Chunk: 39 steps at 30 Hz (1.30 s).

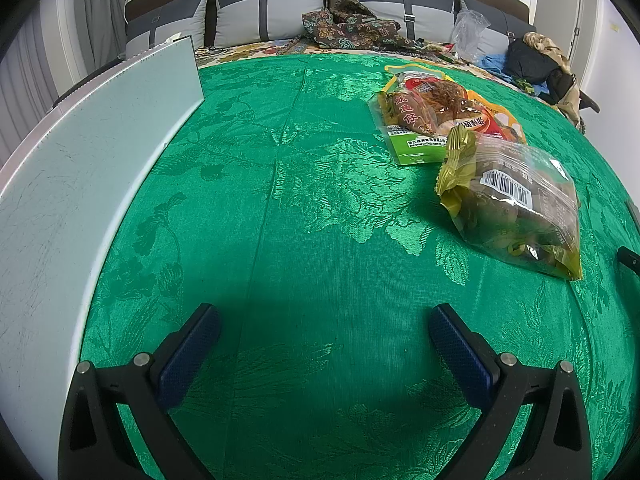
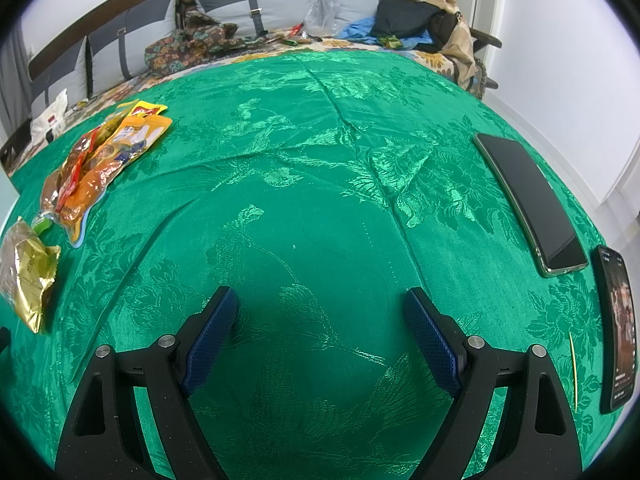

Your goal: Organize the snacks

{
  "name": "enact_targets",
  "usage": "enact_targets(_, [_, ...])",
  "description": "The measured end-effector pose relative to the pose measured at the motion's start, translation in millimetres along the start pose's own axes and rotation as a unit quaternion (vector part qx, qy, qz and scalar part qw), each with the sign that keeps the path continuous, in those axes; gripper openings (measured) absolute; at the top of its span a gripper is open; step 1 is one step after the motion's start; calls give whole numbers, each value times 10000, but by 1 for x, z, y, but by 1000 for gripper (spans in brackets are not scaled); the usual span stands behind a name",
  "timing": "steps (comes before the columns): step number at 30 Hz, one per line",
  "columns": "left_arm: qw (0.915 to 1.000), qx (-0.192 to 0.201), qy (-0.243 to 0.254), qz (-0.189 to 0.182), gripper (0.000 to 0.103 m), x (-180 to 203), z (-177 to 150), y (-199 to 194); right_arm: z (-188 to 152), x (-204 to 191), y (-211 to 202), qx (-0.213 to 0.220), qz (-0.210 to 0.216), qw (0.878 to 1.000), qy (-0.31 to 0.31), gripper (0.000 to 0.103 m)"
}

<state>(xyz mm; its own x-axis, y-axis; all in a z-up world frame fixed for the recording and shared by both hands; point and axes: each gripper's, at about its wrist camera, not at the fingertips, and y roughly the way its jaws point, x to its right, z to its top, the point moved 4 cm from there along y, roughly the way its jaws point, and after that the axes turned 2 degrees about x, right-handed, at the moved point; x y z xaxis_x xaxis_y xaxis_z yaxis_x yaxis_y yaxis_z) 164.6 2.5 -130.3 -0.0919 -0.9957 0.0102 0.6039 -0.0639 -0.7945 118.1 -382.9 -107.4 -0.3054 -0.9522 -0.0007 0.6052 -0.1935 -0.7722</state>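
Two snack bags lie on the green patterned tablecloth point(image 1: 304, 184). A gold-edged clear bag of brown snacks point(image 1: 516, 204) is nearest, ahead and to the right of my left gripper point(image 1: 324, 320), which is open and empty. Behind it lies an orange and green snack bag point(image 1: 432, 116). In the right wrist view the orange bag point(image 2: 100, 164) and the gold-edged bag point(image 2: 28, 272) sit at the far left. My right gripper point(image 2: 320, 300) is open over bare cloth point(image 2: 320, 160), well away from both bags.
A pale board point(image 1: 80, 184) stands upright along the table's left edge. Two phones point(image 2: 528, 200) point(image 2: 618, 328) and a thin yellow stick point(image 2: 574, 372) lie at the right edge. Behind the table a sofa holds cushions point(image 1: 268, 8), patterned fabric point(image 1: 352, 28) and clothes point(image 2: 420, 20).
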Motion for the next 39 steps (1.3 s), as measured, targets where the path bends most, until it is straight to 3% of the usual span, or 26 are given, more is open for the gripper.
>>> enact_targets(35, [10000, -1, -3, -10, 103, -1, 0, 0, 0, 0, 0, -7, -3, 10000, 11, 89])
enact_targets(39, [9990, -384, -247, -6, 103, -1, -3, -6, 0, 0, 0, -7, -2, 10000, 13, 89])
